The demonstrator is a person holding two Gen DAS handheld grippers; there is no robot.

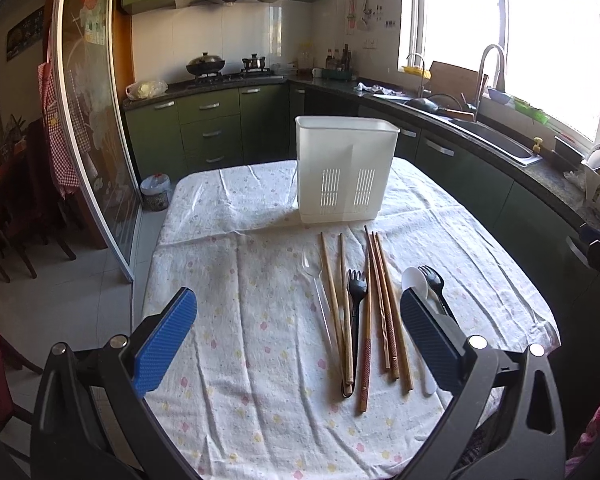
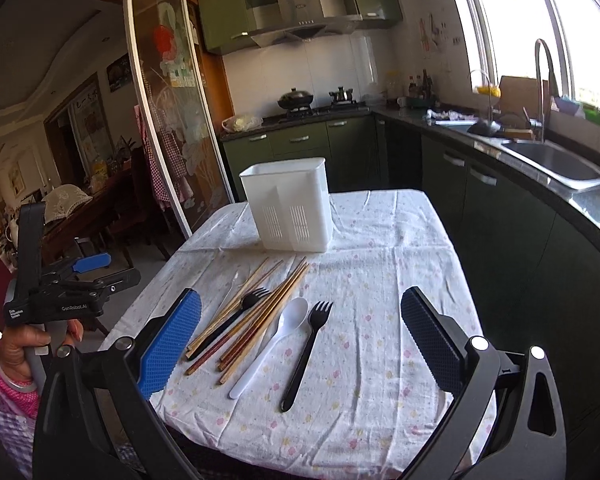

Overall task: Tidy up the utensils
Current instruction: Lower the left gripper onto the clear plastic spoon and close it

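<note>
Holder: the white translucent plastic utensil holder [image 1: 346, 170] stands upright at the far middle of the table, on the flowered white tablecloth [image 1: 240, 320]. You see slotted drain vents low on its near wall and a divider that splits it into two compartments. Nothing shows above its rim; you cannot tell through the wall whether anything lies inside.

Utensils: all lie flat on the cloth just near of the holder, handles towards you.

Left to right: a clear plastic spoon [image 1: 314, 280], brown wooden chopsticks [image 1: 380, 304] in a loose bundle, a black plastic fork [image 1: 356, 304] among them, a white plastic spoon [image 2: 278, 340], and a second black plastic fork [image 2: 306, 350] at the right end.

Contact: the white spoon and the right-hand fork lie just beside each other; the chopsticks overlap at their near ends.

Your left gripper [image 1: 298, 336]: spread wide, holding nothing, above the near part of the table, its right finger [image 1: 428, 340] covering part of the white spoon in its own view.

Your right gripper [image 2: 300, 340]: spread wide, holding nothing, with the white spoon and the right-hand fork seen between its fingers.

Your left hand [image 2: 26, 344]: wrapped round the left gripper's handle, at the left edge of the right wrist view.
</note>
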